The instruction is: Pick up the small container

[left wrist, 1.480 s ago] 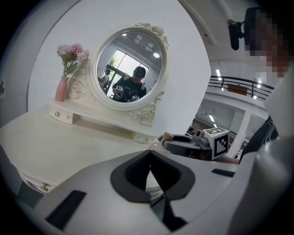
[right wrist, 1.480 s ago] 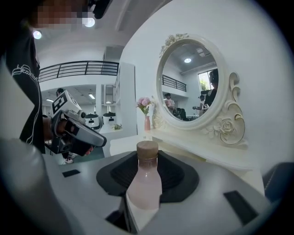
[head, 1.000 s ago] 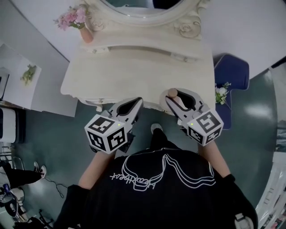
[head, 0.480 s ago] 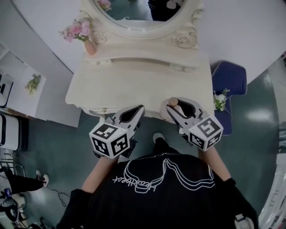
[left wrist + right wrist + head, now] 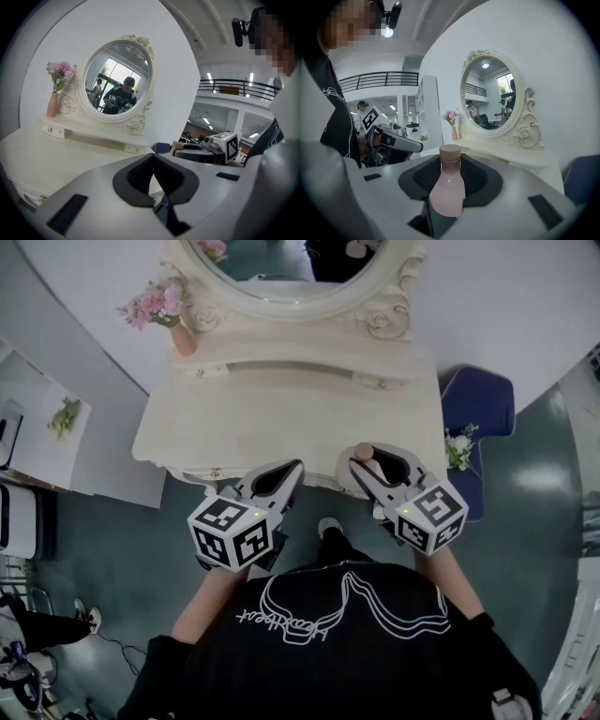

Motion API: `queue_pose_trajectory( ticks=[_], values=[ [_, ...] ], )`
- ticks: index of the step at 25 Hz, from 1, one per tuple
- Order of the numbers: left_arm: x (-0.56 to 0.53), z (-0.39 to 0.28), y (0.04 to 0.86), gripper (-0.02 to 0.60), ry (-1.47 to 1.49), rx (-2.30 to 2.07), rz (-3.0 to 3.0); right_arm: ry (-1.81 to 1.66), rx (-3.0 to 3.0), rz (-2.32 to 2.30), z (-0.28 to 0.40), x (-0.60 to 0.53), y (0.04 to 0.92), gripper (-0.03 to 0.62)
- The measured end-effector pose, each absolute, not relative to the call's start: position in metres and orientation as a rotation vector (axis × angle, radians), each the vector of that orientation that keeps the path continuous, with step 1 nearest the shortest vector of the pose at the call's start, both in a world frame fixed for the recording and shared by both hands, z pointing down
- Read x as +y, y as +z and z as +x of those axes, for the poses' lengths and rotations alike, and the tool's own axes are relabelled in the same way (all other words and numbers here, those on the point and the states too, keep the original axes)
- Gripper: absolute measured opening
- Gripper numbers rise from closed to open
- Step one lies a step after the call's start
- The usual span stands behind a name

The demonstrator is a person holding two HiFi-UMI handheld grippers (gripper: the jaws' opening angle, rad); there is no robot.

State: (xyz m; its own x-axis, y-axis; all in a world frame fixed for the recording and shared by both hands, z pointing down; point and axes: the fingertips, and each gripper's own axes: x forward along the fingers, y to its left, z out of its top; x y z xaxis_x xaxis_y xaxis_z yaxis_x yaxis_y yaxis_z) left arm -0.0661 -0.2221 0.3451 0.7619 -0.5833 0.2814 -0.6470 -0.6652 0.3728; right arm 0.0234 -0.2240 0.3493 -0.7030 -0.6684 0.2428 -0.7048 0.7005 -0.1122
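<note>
So both arms are out in front of the person's body, bare forearms, grippers side by side and pointing at the near edge of the cream-white dressing table (image 5: pixel 281 418), marker cubes on the body side. The left gripper (image 5: pixel 286 472) sits a bit lower and left of the right gripper (image 5: pixel 367 463), and the two are near each other but not touching.

Jaws: on the left one the black pads meet at their tips with nothing between them. The right one is clamped on the small pale-pink bottle with a tan round cap (image 5: pixel 447 187), which is the container in question. It lies along the jaws, cap end poking out past the tips, right over the table's front edge. I can't tell if its base touches anything.

Counts:
- two grippers
- one bottle
- one oval mirror in a carved cream frame (image 5: pixel 291 268)
- one slim pink vase (image 5: pixel 183 337) at the table's back left corner
- one dark blue chair (image 5: pixel 483 399) off to the table's right

Containers: the bottle looks filled with something milky pink, and the vase holds a bunch of pink flowers (image 5: pixel 150 304)
</note>
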Motion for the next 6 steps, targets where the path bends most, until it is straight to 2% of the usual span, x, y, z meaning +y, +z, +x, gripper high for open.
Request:
queue_pose_trajectory(
  ticks=[6],
  values=[
    [-0.2268,-0.0647,0.347,0.002,0.193,-0.929,2.5,0.297,-2.717,1.124,0.0264,-0.2296,0.3519,0.135]
  ],
)
